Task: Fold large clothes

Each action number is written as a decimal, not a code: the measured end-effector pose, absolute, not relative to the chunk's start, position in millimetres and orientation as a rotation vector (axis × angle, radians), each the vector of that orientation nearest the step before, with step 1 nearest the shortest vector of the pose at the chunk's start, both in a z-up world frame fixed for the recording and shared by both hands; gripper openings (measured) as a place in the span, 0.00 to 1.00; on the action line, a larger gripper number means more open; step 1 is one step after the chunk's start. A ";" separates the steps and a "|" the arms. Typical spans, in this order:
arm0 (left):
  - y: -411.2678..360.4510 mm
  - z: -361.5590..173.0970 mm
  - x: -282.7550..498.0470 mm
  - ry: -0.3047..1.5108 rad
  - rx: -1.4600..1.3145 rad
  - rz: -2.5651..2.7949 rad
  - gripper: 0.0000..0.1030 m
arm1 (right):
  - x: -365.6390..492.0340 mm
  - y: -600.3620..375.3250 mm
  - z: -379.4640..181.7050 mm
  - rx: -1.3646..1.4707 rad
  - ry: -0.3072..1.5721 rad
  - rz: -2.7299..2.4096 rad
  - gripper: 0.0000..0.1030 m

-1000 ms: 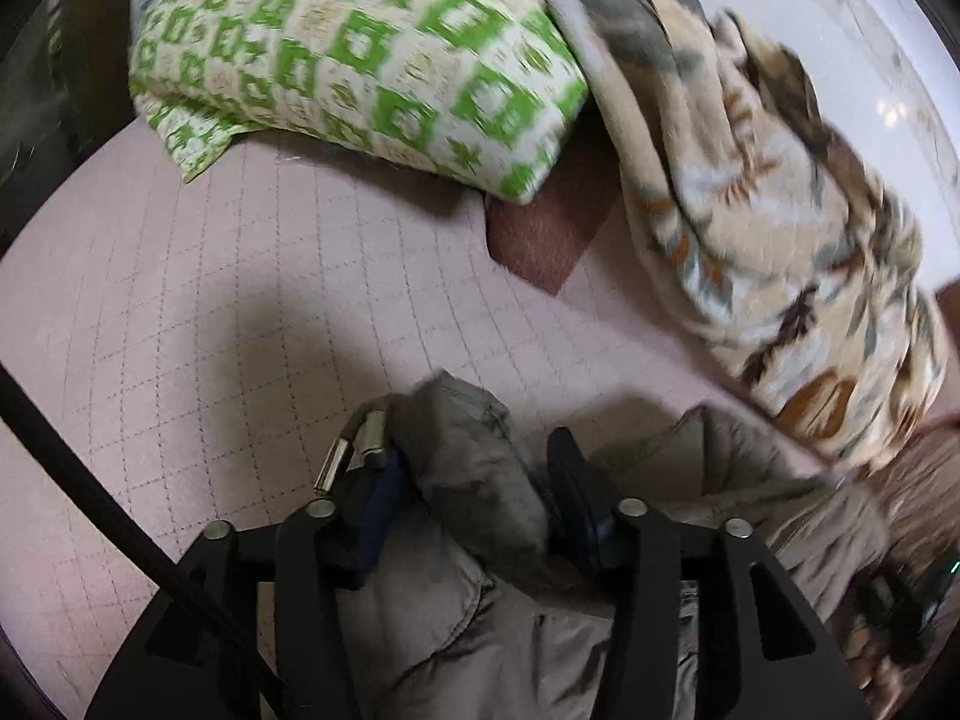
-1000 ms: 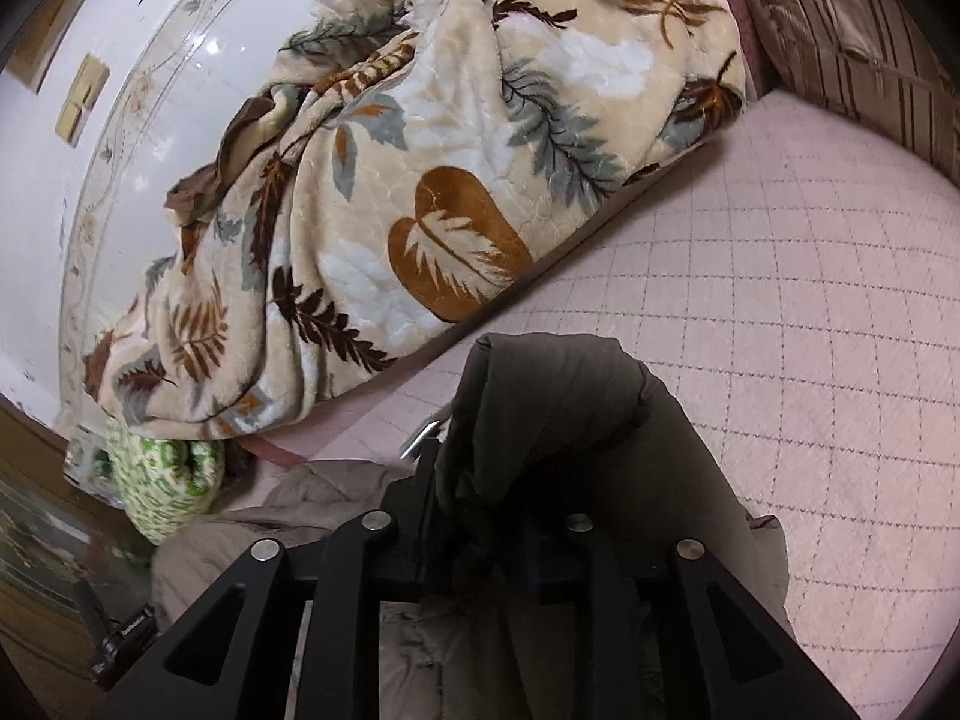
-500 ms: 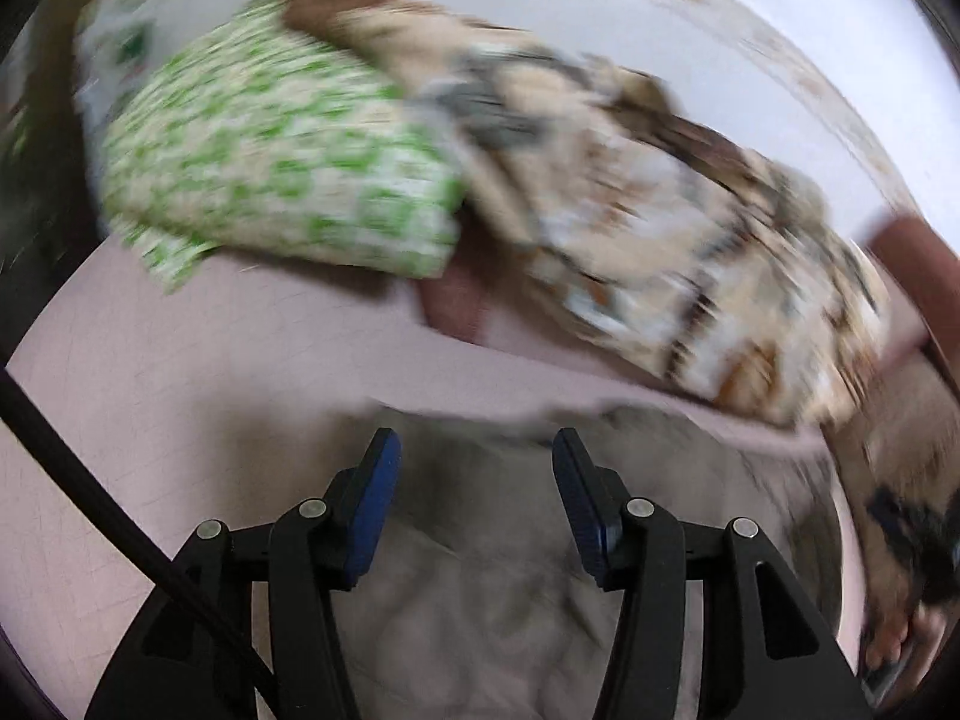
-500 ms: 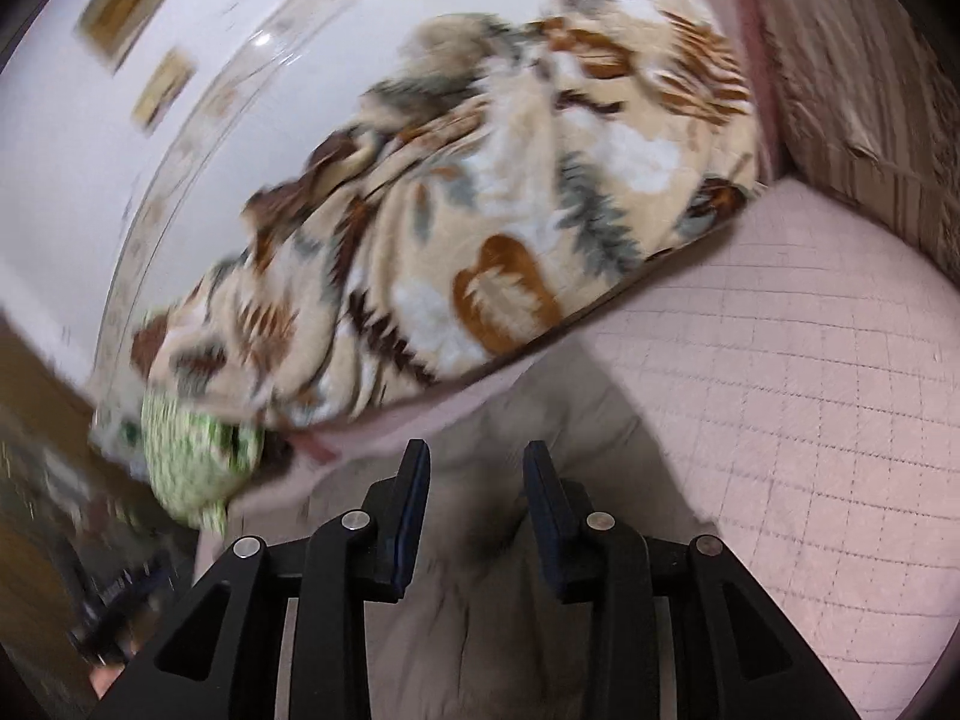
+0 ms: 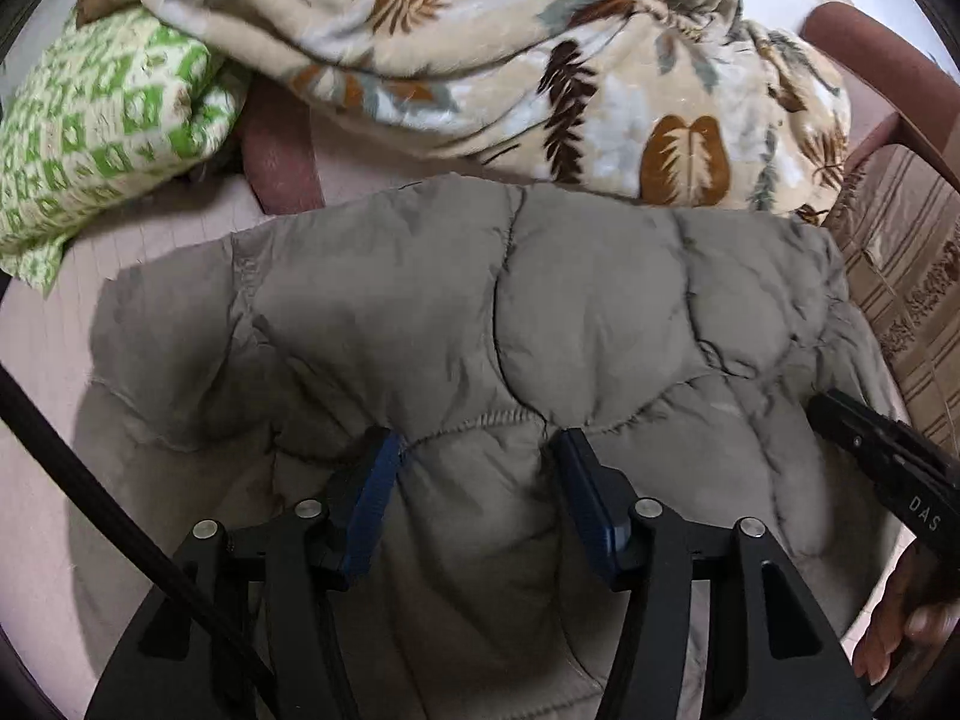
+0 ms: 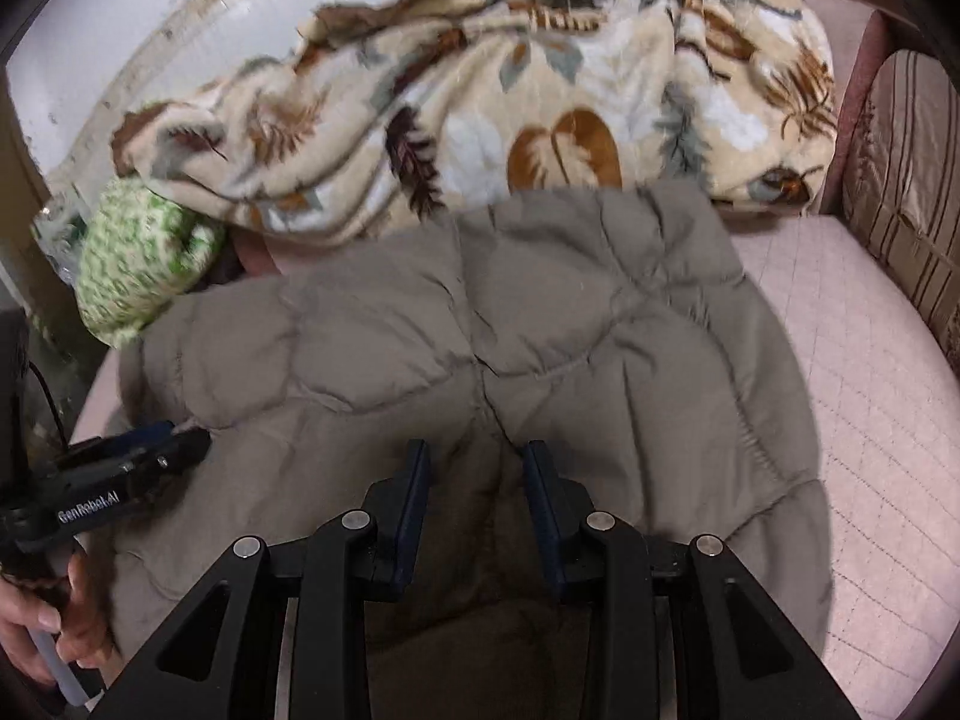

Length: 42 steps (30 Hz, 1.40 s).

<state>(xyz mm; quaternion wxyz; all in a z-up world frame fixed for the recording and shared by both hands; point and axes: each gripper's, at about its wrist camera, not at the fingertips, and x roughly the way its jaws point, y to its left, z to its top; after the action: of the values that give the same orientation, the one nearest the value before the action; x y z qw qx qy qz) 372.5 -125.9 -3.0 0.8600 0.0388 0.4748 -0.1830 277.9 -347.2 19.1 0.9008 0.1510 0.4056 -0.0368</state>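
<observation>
Quilted grey-brown jacket (image 5: 480,324) lies spread flat on the pink quilted bedcover (image 6: 870,372), filling the centre of both views, its far edge just beside the leaf-print blanket (image 5: 468,42) with the green patterned pillow (image 5: 102,120) at upper left. Left gripper (image 5: 477,450), low in frame, has just been widening; its blue pads stand apart above the fabric, gripping nothing. Right gripper (image 6: 477,456) is likewise parted over the jacket, nothing held between its pads.
</observation>
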 end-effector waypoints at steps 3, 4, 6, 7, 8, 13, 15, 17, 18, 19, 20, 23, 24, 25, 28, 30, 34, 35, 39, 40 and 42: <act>-127.9 -11.8 378.0 0.991 0.095 -0.385 0.58 | 286.5 -350.9 7.8 0.283 0.850 -0.073 0.34; -128.5 -14.5 379.8 0.992 0.097 -0.387 0.58 | 289.5 -353.9 1.7 0.292 0.847 -0.067 0.34; -128.7 -19.6 382.9 0.989 0.087 -0.388 0.59 | 293.7 -359.9 -10.3 0.312 0.855 -0.060 0.34; -129.7 -21.1 382.5 0.981 0.091 -0.389 0.59 | 294.9 -359.8 -14.0 0.313 0.859 -0.057 0.34; -130.3 -23.5 382.3 0.973 0.095 -0.388 0.60 | 295.4 -359.9 -17.6 0.311 0.861 -0.053 0.34; -134.4 -32.2 391.4 0.994 0.092 -0.367 0.60 | 300.1 -357.4 -28.8 0.297 0.879 -0.066 0.34; -137.0 -31.7 393.5 1.011 0.103 -0.347 0.61 | 304.8 -357.9 -28.7 0.303 0.905 -0.069 0.34; -136.7 -23.0 386.3 0.993 0.105 -0.320 0.60 | 301.2 -360.3 -21.4 0.330 0.914 -0.077 0.34; -133.4 -15.0 377.3 0.973 0.095 -0.323 0.60 | 294.4 -359.1 -12.5 0.342 0.901 -0.080 0.35; -127.6 -7.5 368.1 0.956 0.070 -0.341 0.60 | 286.7 -357.1 -4.5 0.351 0.880 -0.076 0.35; -120.5 -2.0 360.4 0.945 0.044 -0.356 0.60 | 277.2 -354.2 4.3 0.354 0.852 -0.067 0.35; -92.4 17.2 332.1 0.894 0.015 -0.351 0.60 | 239.4 -339.5 29.7 0.315 0.780 -0.070 0.37; -80.5 24.2 321.0 0.869 0.019 -0.335 0.60 | 221.4 -336.4 37.2 0.313 0.755 -0.080 0.40; -67.4 30.5 310.5 0.850 0.015 -0.333 0.60 | 210.4 -334.6 40.3 0.319 0.741 -0.081 0.41; -28.0 41.9 281.3 0.808 0.026 -0.276 0.60 | 167.4 -332.1 42.5 0.376 0.680 -0.085 0.45; -4.0 42.4 263.0 0.802 0.025 -0.243 0.60 | 143.4 -329.3 31.8 0.411 0.651 -0.091 0.45; 33.3 21.4 244.2 0.782 0.000 -0.160 0.60 | 135.3 -310.3 26.1 0.304 0.662 -0.103 0.45; 40.7 14.5 242.3 0.780 -0.017 -0.135 0.60 | 135.1 -307.0 28.4 0.289 0.655 -0.107 0.45; 44.9 -7.0 243.3 0.777 -0.018 -0.097 0.60 | 139.8 -299.3 25.7 0.288 0.648 -0.078 0.45; 43.1 -9.2 244.3 0.771 -0.002 -0.094 0.60 | 144.2 -294.9 21.3 0.269 0.661 -0.077 0.45; 40.3 -12.1 245.4 0.763 0.021 -0.088 0.60 | 153.7 -288.7 8.4 0.259 0.703 -0.062 0.45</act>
<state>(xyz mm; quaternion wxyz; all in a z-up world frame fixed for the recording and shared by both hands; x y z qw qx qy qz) 245.4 40.3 -12.1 0.9271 0.0101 0.3722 -0.0430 153.7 -288.7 8.4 0.9301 0.1262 0.3435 -0.0304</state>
